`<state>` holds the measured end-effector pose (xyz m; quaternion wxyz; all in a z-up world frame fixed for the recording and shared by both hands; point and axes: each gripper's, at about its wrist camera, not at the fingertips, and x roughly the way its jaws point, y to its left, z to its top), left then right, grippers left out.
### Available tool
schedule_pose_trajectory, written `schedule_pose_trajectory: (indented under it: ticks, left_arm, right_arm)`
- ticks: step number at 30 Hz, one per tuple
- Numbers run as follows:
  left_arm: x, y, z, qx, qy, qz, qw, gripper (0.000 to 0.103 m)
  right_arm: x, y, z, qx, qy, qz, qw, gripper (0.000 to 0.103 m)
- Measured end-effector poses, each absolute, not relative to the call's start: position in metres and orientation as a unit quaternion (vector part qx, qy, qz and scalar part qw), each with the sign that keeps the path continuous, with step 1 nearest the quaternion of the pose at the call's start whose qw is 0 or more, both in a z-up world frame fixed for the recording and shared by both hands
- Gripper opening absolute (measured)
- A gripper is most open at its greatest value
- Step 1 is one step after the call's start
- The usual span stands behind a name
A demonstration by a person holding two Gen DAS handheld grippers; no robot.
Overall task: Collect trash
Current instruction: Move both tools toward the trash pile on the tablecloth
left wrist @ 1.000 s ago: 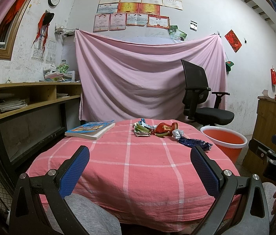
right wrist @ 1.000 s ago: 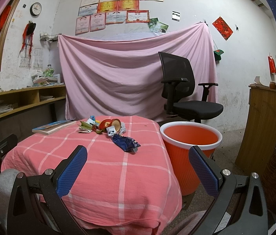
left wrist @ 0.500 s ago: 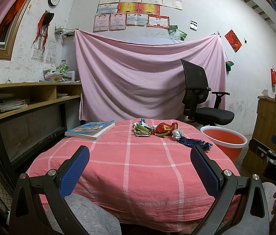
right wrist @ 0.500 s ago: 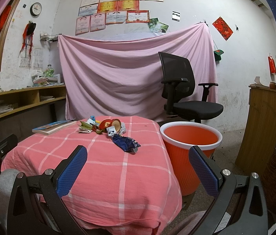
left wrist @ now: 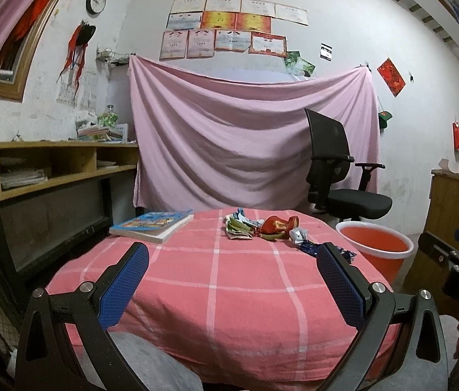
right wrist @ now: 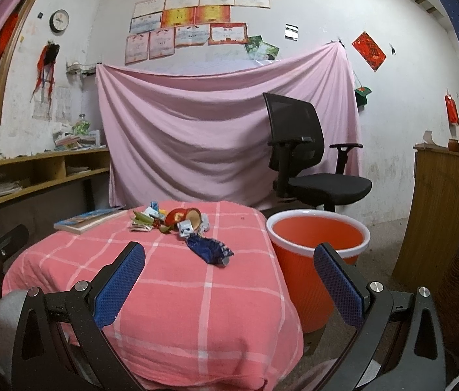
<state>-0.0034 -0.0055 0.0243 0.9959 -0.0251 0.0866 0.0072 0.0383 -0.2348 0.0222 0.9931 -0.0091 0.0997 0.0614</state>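
Checked tablecloth (right wrist: 197, 293) carries crumpled wrappers (right wrist: 180, 224), brands unreadable; left gripper (left wrist: 234, 273) and right gripper (right wrist: 229, 275) gape empty; orange bucket (right wrist: 311, 280) partly hidden.

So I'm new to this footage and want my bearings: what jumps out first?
A pink checked tablecloth fills the foreground, with a heap of crumpled wrappers near its far edge. An orange bucket stands on the floor to the table's right. A pink sheet hangs behind.
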Motion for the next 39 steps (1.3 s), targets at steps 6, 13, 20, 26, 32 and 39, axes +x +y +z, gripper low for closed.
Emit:
schedule_pose_trajectory:
  ticks: [6, 13, 20, 26, 32, 39]
  left_arm:
    - [0.009, -0.007, 0.026, -0.014, 0.081, 0.008, 0.997, 0.101]
    - [0.024, -0.007, 0.034, -0.021, 0.067, 0.015, 0.997, 0.101]
    - [0.052, -0.007, 0.046, -0.024, 0.042, 0.028, 0.998, 0.101]
    - [0.079, -0.006, 0.056, -0.031, 0.021, 0.029, 0.999, 0.101]
    - [0.107, -0.009, 0.059, -0.028, 0.015, 0.035, 0.999, 0.101]
    - [0.138, -0.009, 0.052, -0.019, 0.019, 0.046, 0.999, 0.101]
  right_arm:
    - [0.046, -0.235, 0.028, -0.009, 0.087, 0.063, 0.994, 0.103]
    - [0.059, -0.239, 0.048, 0.005, 0.052, 0.065, 0.996, 0.103]
    - [0.084, -0.243, 0.06, 0.012, 0.027, 0.068, 0.997, 0.103]
    - [0.107, -0.25, 0.066, 0.012, 0.019, 0.061, 0.998, 0.103]
    - [0.129, -0.254, 0.072, 0.012, 0.002, 0.062, 0.998, 0.103]
    - [0.158, -0.255, 0.074, 0.014, 0.0, 0.083, 0.996, 0.103]
